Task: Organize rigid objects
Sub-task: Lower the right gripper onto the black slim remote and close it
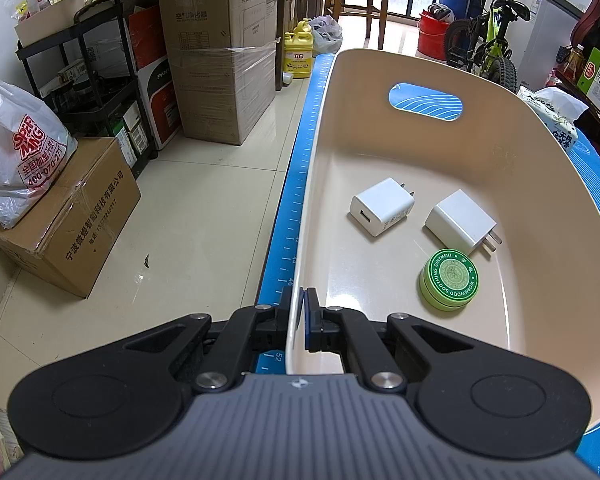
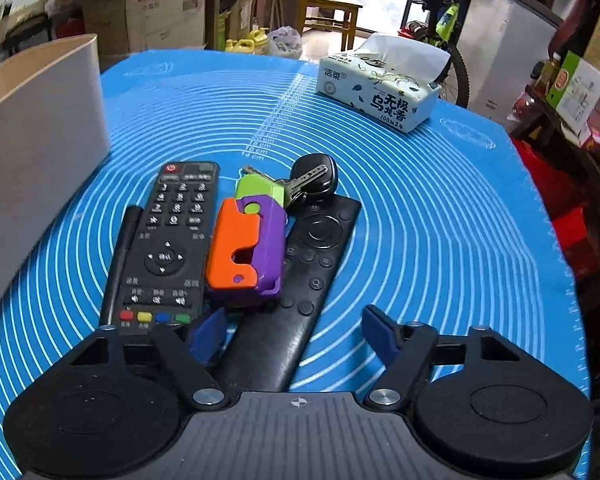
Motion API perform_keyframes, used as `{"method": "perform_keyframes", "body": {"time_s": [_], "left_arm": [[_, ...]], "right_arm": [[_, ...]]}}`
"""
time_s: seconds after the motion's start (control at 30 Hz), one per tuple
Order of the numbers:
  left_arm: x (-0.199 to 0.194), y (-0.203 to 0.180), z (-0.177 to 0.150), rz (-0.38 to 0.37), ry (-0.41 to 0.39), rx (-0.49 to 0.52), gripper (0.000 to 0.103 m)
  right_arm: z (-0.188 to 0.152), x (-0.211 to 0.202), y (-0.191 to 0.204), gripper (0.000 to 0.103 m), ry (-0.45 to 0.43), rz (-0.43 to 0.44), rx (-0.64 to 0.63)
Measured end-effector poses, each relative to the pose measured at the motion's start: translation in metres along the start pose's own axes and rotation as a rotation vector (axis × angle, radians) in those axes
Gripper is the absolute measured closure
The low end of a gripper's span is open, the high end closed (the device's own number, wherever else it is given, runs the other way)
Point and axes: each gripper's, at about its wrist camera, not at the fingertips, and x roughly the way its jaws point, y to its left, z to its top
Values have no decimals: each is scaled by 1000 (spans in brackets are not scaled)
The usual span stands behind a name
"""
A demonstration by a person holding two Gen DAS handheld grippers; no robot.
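In the left wrist view my left gripper (image 1: 300,316) is shut on the near rim of a beige bin (image 1: 312,168). Inside lie two white chargers (image 1: 382,206) (image 1: 460,218) and a green ointment tin (image 1: 450,280). In the right wrist view my right gripper (image 2: 296,334) is open and empty, its fingers astride the near end of a slim black remote (image 2: 296,284). Beside it lie a buttoned black remote (image 2: 170,244), a black pen (image 2: 120,264), an orange, purple and green toy (image 2: 248,244) and a key with a black fob (image 2: 312,180). The bin's wall (image 2: 40,152) stands at the left.
A blue mat with rings (image 2: 420,220) covers the table. A tissue pack (image 2: 380,84) sits at the far right of it. Beyond the table's left edge are the tiled floor, cardboard boxes (image 1: 220,60), a black shelf and a plastic bag. A bicycle (image 1: 488,36) stands behind.
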Motion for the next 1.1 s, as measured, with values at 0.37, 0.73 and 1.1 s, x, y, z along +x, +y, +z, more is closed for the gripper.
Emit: {"method": "perform_keyframes", "body": {"time_s": [0.37, 0.73, 1.1], "left_arm": [[0, 0, 0, 0, 0, 0, 98], [0, 0, 0, 0, -1, 0, 97], [0, 0, 0, -1, -1, -1, 97]], "right_arm": [[-5, -7, 6, 52, -10, 27, -23], [2, -1, 4, 42, -23, -12, -34], [-5, 3, -4, 54, -86, 36, 28]]}}
